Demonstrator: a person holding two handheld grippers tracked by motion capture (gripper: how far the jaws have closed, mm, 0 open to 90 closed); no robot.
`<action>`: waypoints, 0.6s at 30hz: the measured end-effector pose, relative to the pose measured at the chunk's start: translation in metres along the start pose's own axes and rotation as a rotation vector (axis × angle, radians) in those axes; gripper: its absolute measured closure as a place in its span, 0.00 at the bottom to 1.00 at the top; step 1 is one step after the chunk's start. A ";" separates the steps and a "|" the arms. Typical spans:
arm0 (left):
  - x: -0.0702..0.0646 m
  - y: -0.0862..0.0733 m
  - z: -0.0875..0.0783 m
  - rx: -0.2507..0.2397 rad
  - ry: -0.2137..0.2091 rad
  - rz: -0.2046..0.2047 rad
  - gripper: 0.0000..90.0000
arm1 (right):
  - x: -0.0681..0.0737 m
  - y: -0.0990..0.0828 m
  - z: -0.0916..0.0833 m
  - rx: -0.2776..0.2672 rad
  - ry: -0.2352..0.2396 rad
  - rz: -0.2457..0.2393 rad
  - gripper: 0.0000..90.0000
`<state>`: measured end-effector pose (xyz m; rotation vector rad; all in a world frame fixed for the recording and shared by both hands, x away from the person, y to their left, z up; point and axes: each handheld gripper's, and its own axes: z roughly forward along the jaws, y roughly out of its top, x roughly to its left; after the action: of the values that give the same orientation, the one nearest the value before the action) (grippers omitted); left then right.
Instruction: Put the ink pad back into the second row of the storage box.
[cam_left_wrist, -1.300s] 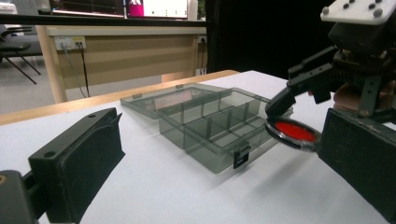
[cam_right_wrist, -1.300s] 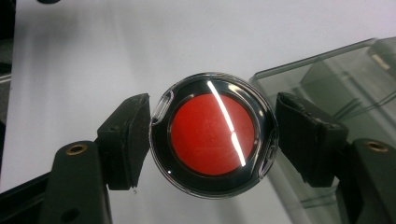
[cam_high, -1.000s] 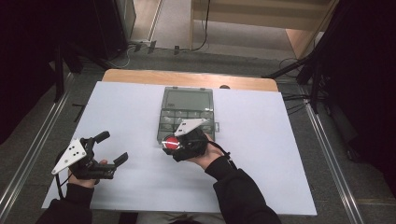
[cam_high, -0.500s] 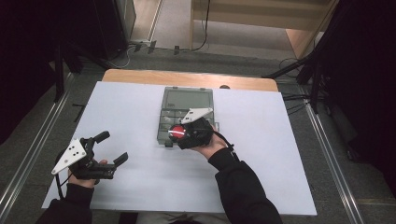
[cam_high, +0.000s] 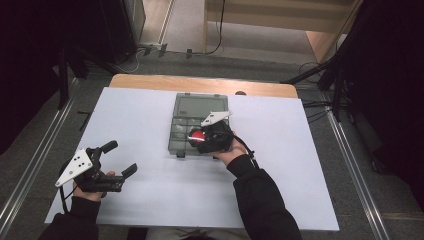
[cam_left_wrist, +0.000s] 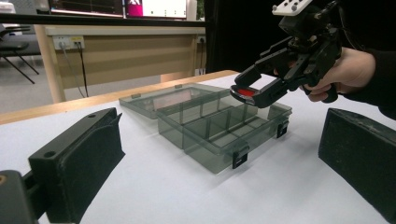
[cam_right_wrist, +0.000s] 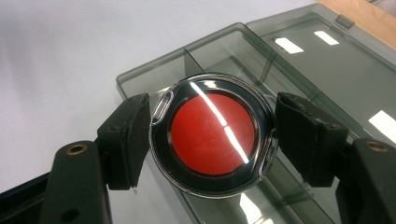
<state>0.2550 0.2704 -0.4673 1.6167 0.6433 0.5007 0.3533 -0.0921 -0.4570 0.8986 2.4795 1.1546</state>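
A smoky clear compartment box (cam_high: 187, 134) lies open in the middle of the white table, its lid (cam_high: 201, 106) folded flat behind it. My right gripper (cam_high: 196, 138) hovers over the box's near compartments, shut on a round black disc with a red centre (cam_right_wrist: 212, 134) (cam_high: 198, 135) (cam_left_wrist: 246, 92). Both pads press the disc's rim from either side. My left gripper (cam_high: 117, 161) rests low at the table's front left, open, with nothing between its pads (cam_left_wrist: 88, 154). In the left gripper view the box (cam_left_wrist: 219, 130) stands ahead, with the right gripper (cam_left_wrist: 254, 88) above its far right part.
The white sheet (cam_high: 150, 195) covers the table; a wooden edge (cam_high: 200, 84) runs along the back. Metal rails (cam_high: 35, 155) flank the table on both sides. Cables (cam_high: 320, 107) trail on the floor at the right rear.
My right gripper, with the disc in it, has moved up and away from the person, from the box's near edge to over its compartments. The left gripper has stayed put.
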 end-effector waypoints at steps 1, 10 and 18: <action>0.000 0.000 0.000 0.000 0.000 0.000 0.00 | -0.001 0.000 0.000 0.004 -0.004 0.000 0.34; 0.000 0.000 0.000 0.000 0.000 -0.001 0.00 | -0.006 -0.005 0.002 0.081 -0.060 0.027 0.34; 0.000 0.000 0.000 0.000 0.000 -0.002 0.00 | -0.012 -0.008 0.001 0.108 -0.097 0.062 0.34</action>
<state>0.2550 0.2706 -0.4673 1.6160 0.6443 0.4991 0.3599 -0.1024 -0.4640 1.0414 2.4712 0.9784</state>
